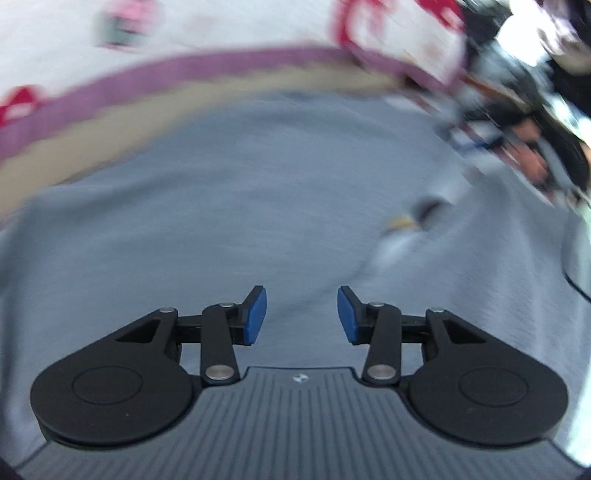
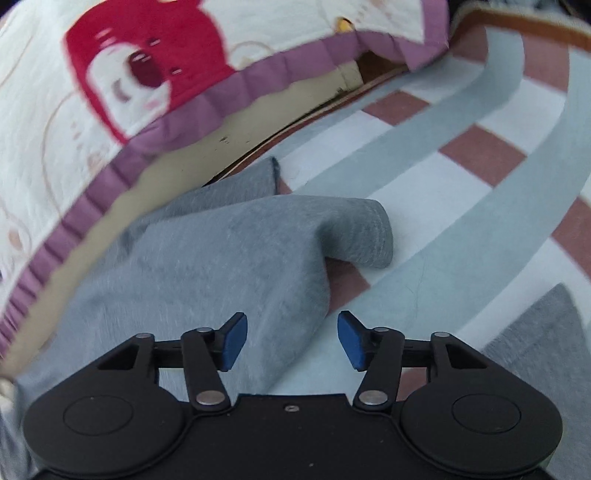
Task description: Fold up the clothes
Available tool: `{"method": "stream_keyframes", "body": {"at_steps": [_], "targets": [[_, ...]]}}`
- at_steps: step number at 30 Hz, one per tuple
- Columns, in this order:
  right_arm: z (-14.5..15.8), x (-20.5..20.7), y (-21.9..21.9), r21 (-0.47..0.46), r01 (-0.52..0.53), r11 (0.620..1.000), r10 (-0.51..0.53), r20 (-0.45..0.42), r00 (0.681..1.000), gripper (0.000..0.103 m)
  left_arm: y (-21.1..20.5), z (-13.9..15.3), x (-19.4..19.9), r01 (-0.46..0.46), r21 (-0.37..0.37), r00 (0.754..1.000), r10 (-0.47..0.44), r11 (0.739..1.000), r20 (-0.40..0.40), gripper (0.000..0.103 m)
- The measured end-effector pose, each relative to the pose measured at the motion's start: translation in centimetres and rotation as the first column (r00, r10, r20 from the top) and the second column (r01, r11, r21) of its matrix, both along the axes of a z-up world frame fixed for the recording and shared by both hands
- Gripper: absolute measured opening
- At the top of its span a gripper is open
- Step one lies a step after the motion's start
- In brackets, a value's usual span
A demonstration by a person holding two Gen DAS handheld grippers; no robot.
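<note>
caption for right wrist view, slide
Open right tool above grey garment's sleeve on checked mat.

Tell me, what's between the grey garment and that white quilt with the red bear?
In the right wrist view, a purple ruffle edging the quilt, then a beige strip, separate it from the grey garment.

I see a checked sheet (image 2: 461, 155) of white, grey-blue and brick-red squares covering the bed. Along its far edge hangs a white quilt (image 2: 44, 122) with a purple border (image 2: 258, 77) and a red cartoon bear (image 2: 147, 62). A brown wooden rim (image 2: 535, 26) curves around the far right corner. Light is even and soft. My left view is blurred.
</note>
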State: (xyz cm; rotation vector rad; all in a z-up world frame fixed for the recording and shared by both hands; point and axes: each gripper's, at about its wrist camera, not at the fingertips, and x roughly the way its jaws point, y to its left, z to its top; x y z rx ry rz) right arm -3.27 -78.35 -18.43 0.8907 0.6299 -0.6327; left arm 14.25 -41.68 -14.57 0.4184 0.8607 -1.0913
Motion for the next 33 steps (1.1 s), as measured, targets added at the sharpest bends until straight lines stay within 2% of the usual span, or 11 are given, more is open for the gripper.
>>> {"method": "stream_keyframes", "body": {"at_steps": [5,9,10,11,14,17,18,20,24,29,33], "targets": [[-1.9,1.3,-2.2,0.06,0.089,0.994,-0.097,0.139,0.986,0.07,-4.4,-2.6,1.0,-0.001,0.036,0.997,0.004,0.999,-0.072,0.038],[-1.7,4.1,-5.3,0.154,0.147,0.977,-0.17,0.145,0.975,0.072,-5.5,-3.6,2.0,-0.069,0.009,0.984,0.069,0.998,-0.161,0.038],[-1.3,4.7,-5.8,0.158,0.184,0.97,-0.204,0.123,0.971,0.052,-5.6,-3.7,1.9,-0.063,0.005,0.985,0.063,0.998,-0.159,0.038],[-0.7,5.2,-6.1,0.126,0.201,0.971,-0.215,0.11,0.97,0.014,-5.5,-3.7,1.8,-0.055,0.0,0.986,0.055,0.998,-0.16,0.038],[4.5,4.9,-5.1,-0.109,0.153,0.982,-0.135,0.155,0.979,0.007,-5.2,-3.6,2.2,-0.07,-0.025,0.977,0.064,0.997,-0.202,0.038],[11.3,3.6,-1.9,-0.412,0.077,0.908,-0.008,0.168,0.986,0.004,-4.2,-3.1,2.5,-0.085,-0.063,0.966,0.067,0.994,-0.251,0.039],[11.7,4.0,-1.8,-0.47,0.042,0.882,-0.006,0.079,0.997,0.004,-3.9,-3.3,2.5,-0.089,-0.061,0.963,0.07,0.994,-0.26,0.039],[9.7,4.7,-3.3,-0.438,0.01,0.899,-0.061,-0.103,0.993,0.007,-3.4,-3.5,2.5,-0.096,-0.055,0.958,0.077,0.994,-0.278,0.039],[4.0,4.3,-4.7,-0.375,0.019,0.927,-0.152,-0.329,0.932,0.014,-1.5,-3.4,2.7,-0.131,-0.048,0.95,0.112,0.99,-0.292,0.04],[2.2,3.9,-4.4,-0.514,-0.028,0.858,-0.275,-0.504,0.818,0.017,3.1,-0.3,6.0,-0.204,-0.048,0.97,0.195,0.978,-0.146,0.042],[5.7,3.3,-4.6,-0.494,-0.017,0.869,-0.192,-0.37,0.909,0.033,8.3,1.5,11.6,-0.333,-0.001,0.938,0.332,0.943,0.1,0.045]]}}
